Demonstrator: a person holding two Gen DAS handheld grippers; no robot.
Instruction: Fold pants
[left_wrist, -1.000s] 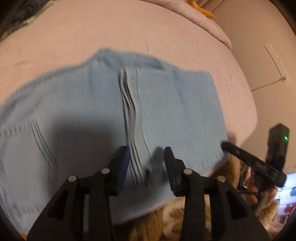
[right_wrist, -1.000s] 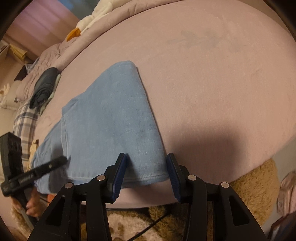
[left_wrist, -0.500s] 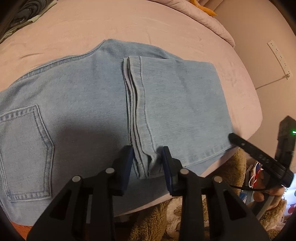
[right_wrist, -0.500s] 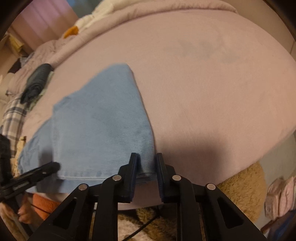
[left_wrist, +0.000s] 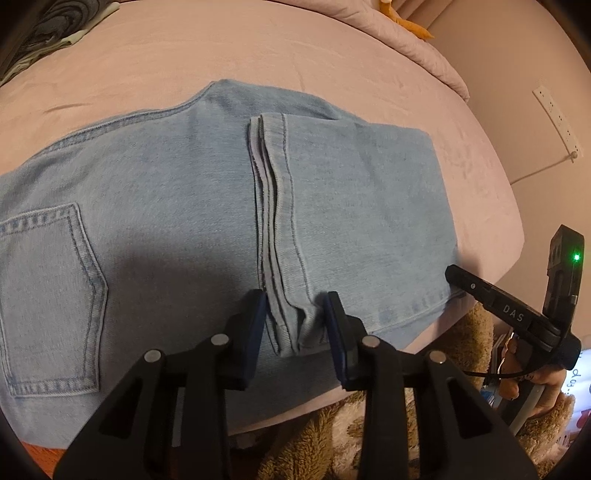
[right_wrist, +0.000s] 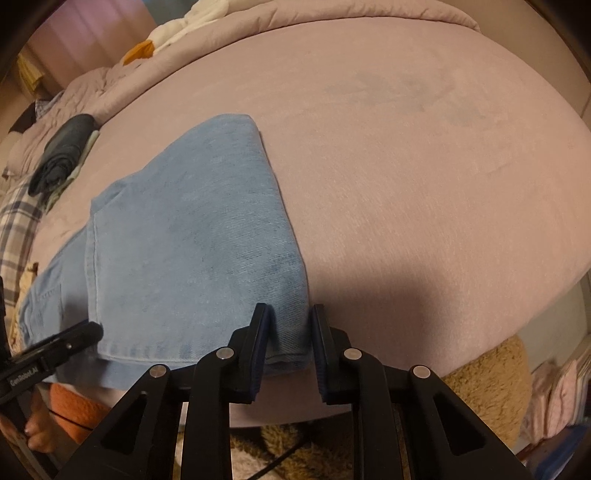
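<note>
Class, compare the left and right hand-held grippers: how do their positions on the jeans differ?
The left hand-held gripper straddles the stacked leg hems; the right hand-held gripper straddles the folded corner. The left faces seams and a back pocket; the right faces plain denim. Both are open at the jeans' near edge.

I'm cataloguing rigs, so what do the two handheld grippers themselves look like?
Both are black plastic with triangular cut-outs, round silver pivot pins and dark blue finger pads. The left gripper carries white lettering "GenRobot.AI" on its side, seen in the right wrist view. The right gripper shows white "DAS" lettering, a lit green indicator and a thin black cable, seen from the left wrist view.
</note>
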